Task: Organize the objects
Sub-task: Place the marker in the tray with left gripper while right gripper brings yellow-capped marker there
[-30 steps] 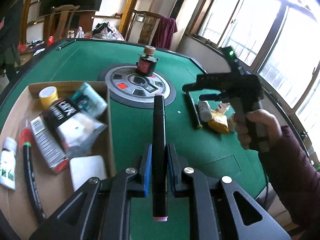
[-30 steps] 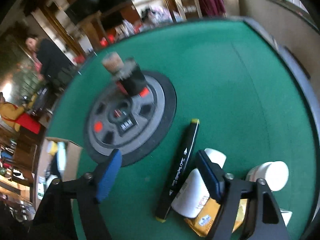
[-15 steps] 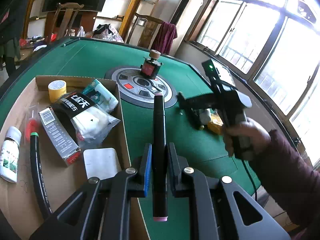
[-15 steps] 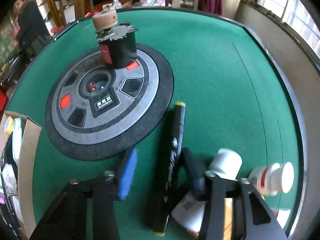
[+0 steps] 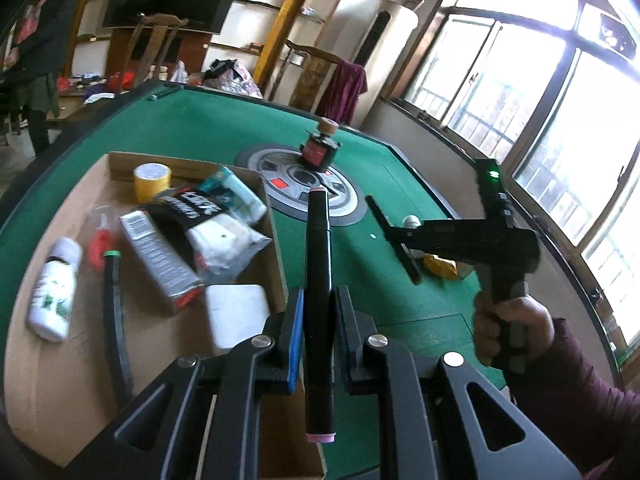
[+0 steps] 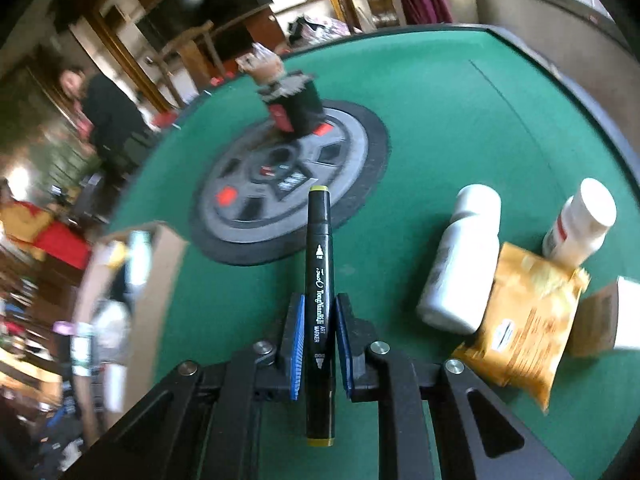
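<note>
Left claw point(image 5: 318, 340) grips a pink-capped marker point(image 5: 318, 280); right claw point(image 6: 318, 344) grips a yellow-capped marker point(image 6: 319, 280).

Black marker w/ pink caps point(image 5: 318, 280) clamped lengthwise in left gripper point(image 5: 318, 340), over cardboard box point(image 5: 276, 248) right edge. Black marker w/ yellow caps point(image 6: 319, 280) clamped in right gripper point(image 6: 319, 344), right of box, near white bottles point(image 6: 460, 256) & orange packet point(image 6: 524, 320)
</note>
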Demonstrator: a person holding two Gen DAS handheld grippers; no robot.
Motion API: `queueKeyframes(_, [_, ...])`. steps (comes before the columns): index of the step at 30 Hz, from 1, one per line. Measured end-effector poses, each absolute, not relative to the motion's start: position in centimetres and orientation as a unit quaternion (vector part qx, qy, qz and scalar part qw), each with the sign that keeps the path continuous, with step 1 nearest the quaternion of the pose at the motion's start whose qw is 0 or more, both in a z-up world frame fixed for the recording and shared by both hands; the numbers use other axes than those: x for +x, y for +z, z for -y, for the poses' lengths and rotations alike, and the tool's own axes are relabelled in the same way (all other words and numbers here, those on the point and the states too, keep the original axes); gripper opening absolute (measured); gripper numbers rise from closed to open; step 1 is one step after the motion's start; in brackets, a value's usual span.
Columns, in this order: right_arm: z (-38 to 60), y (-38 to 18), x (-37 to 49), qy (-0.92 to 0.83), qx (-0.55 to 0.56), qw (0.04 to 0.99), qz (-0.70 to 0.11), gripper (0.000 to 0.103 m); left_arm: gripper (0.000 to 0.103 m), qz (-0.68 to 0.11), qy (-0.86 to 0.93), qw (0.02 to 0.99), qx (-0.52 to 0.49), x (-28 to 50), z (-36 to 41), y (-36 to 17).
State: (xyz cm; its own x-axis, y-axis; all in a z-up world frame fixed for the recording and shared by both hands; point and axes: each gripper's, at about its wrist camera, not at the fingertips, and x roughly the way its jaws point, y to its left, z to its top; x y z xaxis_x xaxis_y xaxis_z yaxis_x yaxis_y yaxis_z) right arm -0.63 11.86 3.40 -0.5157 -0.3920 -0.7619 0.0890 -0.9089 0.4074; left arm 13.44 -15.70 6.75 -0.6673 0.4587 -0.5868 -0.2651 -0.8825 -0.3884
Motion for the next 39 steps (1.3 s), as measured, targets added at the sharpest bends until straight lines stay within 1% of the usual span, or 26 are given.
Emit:
queueKeyframes(2, [-11.3, 4.2, 0.2, -0.853, 0.464, 0.164, 0.176, 0.016, 0.015, 0.138, 0.908, 0.186, -0.350, 14.2, 16.8, 7.0])
queueKeyframes(8, [-7.1, 7.2, 2.3, -0.840, 0.447, 0.243, 0.188, 0.017, 0.015, 0.155, 0.916, 0.127, -0.348, 15.4, 20.7, 7.1])
queueKeyframes(12, [-3.3, 7.6, 3.2, -0.821, 0.452, 0.295, 0.188, 0.017, 0.015, 0.162, 0.916, 0.090, -0.355, 15.7, 22.7, 6.4])
queueKeyframes(17, [1.4, 6.6, 4.1, -0.786, 0.473, 0.347, 0.193, 0.017, 0.015, 0.171, 0.908, 0.062, -0.376, 15.3, 24.0, 4.9])
queueKeyframes(25, [8.0, 3.4, 4.7, -0.748, 0.518, 0.377, 0.175, 0.017, 0.015, 0.188, 0.900, 0.019, -0.393, 14.8, 26.2, 3.4])
queueKeyframes(34, [12.2, 0.6, 4.8, -0.737, 0.549, 0.371, 0.134, 0.017, 0.015, 0.196, 0.898, 0.014, -0.394, 14.9, 27.5, 2.6])
queueKeyframes(36, [12.6, 0.3, 5.0, -0.741, 0.550, 0.366, 0.122, 0.017, 0.018, 0.195, 0.900, 0.017, -0.391, 14.9, 27.6, 2.7])
queueKeyframes(38, [12.8, 0.4, 5.1, -0.745, 0.549, 0.363, 0.112, 0.017, 0.032, 0.196, 0.901, 0.019, -0.387, 14.9, 27.7, 2.8])
queueKeyframes(39, [12.9, 0.4, 5.2, -0.749, 0.546, 0.360, 0.104, 0.018, 0.035, 0.197, 0.902, 0.019, -0.385, 15.0, 27.7, 2.9])
